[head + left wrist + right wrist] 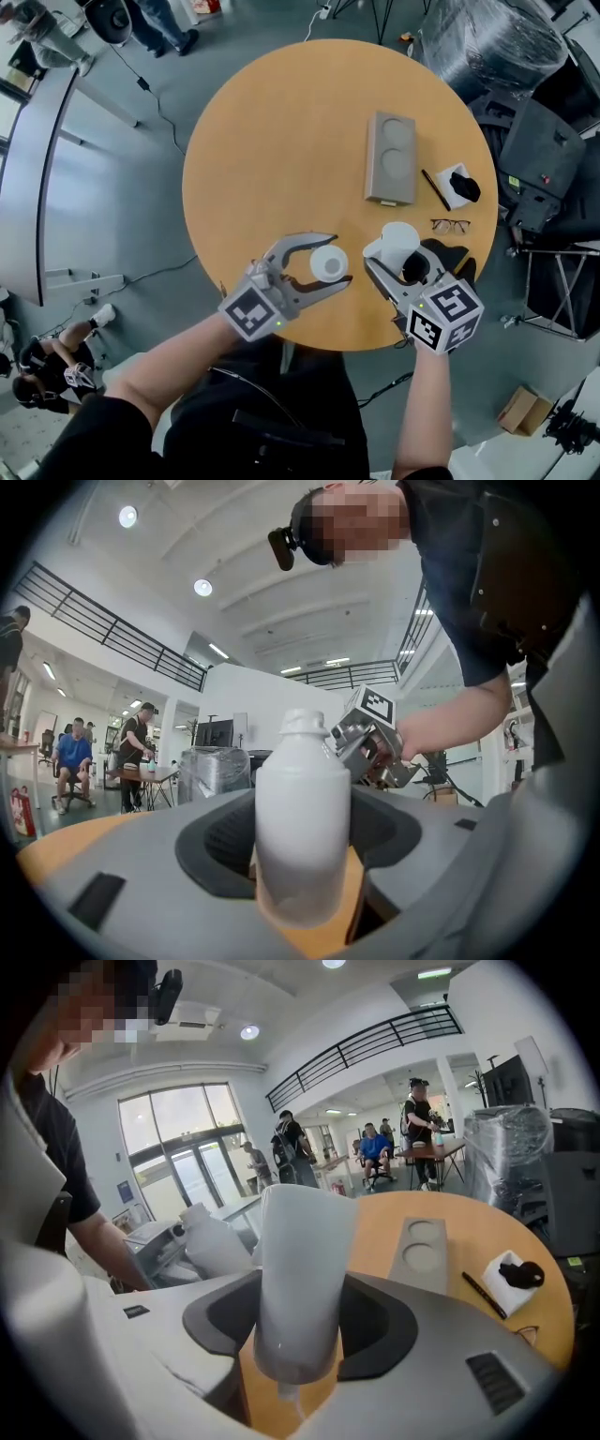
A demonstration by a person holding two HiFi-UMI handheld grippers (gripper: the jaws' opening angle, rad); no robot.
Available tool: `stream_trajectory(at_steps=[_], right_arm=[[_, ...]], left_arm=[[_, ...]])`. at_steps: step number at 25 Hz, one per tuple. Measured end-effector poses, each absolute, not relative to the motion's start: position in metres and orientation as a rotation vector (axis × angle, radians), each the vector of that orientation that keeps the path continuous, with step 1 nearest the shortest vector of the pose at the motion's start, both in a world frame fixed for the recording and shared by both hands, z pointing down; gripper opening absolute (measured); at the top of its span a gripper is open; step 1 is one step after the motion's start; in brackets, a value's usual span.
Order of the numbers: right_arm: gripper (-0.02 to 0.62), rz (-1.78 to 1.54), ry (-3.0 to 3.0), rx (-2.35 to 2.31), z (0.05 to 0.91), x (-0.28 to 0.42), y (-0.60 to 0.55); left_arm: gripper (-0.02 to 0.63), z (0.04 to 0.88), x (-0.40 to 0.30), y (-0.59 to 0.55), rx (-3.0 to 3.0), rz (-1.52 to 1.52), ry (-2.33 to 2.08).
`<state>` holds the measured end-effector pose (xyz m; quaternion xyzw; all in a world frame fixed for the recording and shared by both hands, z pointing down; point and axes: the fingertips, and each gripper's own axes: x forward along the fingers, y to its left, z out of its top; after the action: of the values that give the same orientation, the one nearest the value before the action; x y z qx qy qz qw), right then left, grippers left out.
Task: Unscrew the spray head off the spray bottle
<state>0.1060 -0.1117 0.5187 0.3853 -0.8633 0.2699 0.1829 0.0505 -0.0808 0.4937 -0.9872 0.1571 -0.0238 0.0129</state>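
**Head view.** 2 claws work low over the near edge of the round table. The left gripper is clenched on the white spray bottle, which is seen from above and stands upright between its jaws. The right gripper grasps the white spray head. That part lies just beside the bottle, on the right, and apart from it. A grey tray with 2 round recesses sits well ahead of the right claw.

**Left gripper view.** The bottle fills the gap between the jaws, its long axis vertical and square to the line of the claw. Its bare neck rises above the jaw line and carries no spray head. The right claw shows beyond the bottle and to its right, near but clear of the neck.

**Right gripper view.** The spray head stands between the jaws, gripped at both flanks. Its long axis is near upright with a slight lean, and a thin dip tube hangs from its lower end. The bottle lies to the left of this claw, and the tray ahead and to the right.

**Judgement.** The head appears already free of the neck, so the unscrewing seems done. Any next move turns on the gap between neck and dip tube, and the right hand is the nearer one to widen it.
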Motion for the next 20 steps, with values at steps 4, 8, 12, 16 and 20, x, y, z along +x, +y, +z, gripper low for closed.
stream_trajectory(at_steps=[4, 8, 12, 16, 20], right_arm=[[0.247, 0.828, -2.363, 1.076, 0.575, 0.114, -0.111], [0.247, 0.881, -2.298, 1.053, 0.634, 0.121, -0.114], [0.247, 0.945, -2.247, 1.037, 0.689, 0.130, -0.111], [0.247, 1.005, -2.214, 1.023, 0.732, 0.131, -0.114], [0.247, 1.024, -2.165, 1.000, 0.766, 0.132, -0.115]], left_arm=[[0.308, 0.529, 0.058, -0.090, -3.076, -0.048, 0.501], [0.308, 0.577, 0.064, -0.105, -3.105, -0.067, 0.540], [0.307, 0.625, 0.074, -0.114, -3.139, -0.090, 0.575], [0.307, 0.671, 0.079, -0.125, -3.153, -0.132, 0.588], [0.307, 0.708, 0.083, -0.132, -3.168, -0.185, 0.600]])
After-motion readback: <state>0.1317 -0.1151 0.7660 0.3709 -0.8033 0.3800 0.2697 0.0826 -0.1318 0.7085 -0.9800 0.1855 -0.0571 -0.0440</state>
